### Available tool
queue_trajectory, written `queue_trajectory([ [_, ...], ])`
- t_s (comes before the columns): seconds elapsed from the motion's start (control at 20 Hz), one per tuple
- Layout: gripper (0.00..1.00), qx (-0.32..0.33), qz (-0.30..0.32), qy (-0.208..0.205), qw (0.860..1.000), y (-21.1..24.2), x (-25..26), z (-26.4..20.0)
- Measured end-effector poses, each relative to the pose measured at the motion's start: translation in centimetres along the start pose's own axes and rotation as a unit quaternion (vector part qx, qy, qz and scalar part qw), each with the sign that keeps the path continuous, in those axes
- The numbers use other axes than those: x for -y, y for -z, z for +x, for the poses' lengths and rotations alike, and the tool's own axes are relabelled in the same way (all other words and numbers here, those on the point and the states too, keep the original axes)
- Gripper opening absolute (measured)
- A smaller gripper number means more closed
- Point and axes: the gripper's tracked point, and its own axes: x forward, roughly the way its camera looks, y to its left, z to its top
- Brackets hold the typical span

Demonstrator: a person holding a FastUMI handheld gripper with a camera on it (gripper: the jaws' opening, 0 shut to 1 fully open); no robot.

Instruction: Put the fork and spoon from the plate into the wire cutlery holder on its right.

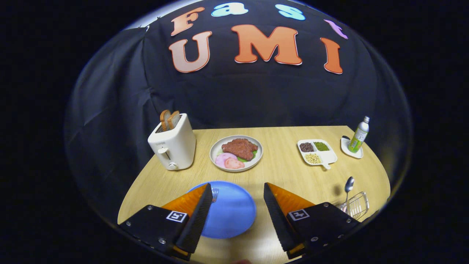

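Observation:
A blue plate (231,212) lies on the wooden table just ahead of and between my fingers. The fork (215,194) rests on the plate's left part, its tines peeking out beside my left finger (199,216), which hides its handle. The spoon (348,187) stands upright in the wire cutlery holder (355,205), to the right of the plate, just beyond my right finger (274,216). My gripper (238,190) is open above the plate with nothing between its fingers.
Farther back stand a white toaster (173,146) with bread slices, a white plate of meat and ham (236,153), a divided tray of beans (316,152) and a green bottle (359,135) on a small dish. Bare table lies between the plates.

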Motion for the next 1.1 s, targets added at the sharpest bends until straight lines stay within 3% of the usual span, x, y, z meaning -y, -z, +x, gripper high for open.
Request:
queue_trajectory([
  [0.6, 0.82, -0.131, -0.005, -0.010, 0.991, 11.3, -6.4, 5.1],
  [0.75, 0.66, -0.149, -0.003, -0.002, 0.989, 12.9, -6.4, 5.5],
  [0.8, 0.53, -0.153, -0.002, -0.004, 0.988, 13.3, -6.4, 5.6],
  [0.9, 0.39, -0.164, 0.002, -0.008, 0.986, 14.2, -6.5, 5.6],
  [1.05, 0.28, -0.164, -0.007, -0.001, 0.986, 14.5, -5.9, 5.8],
  [1.1, 0.19, -0.162, -0.010, 0.001, 0.987, 14.3, -5.6, 5.6],
])
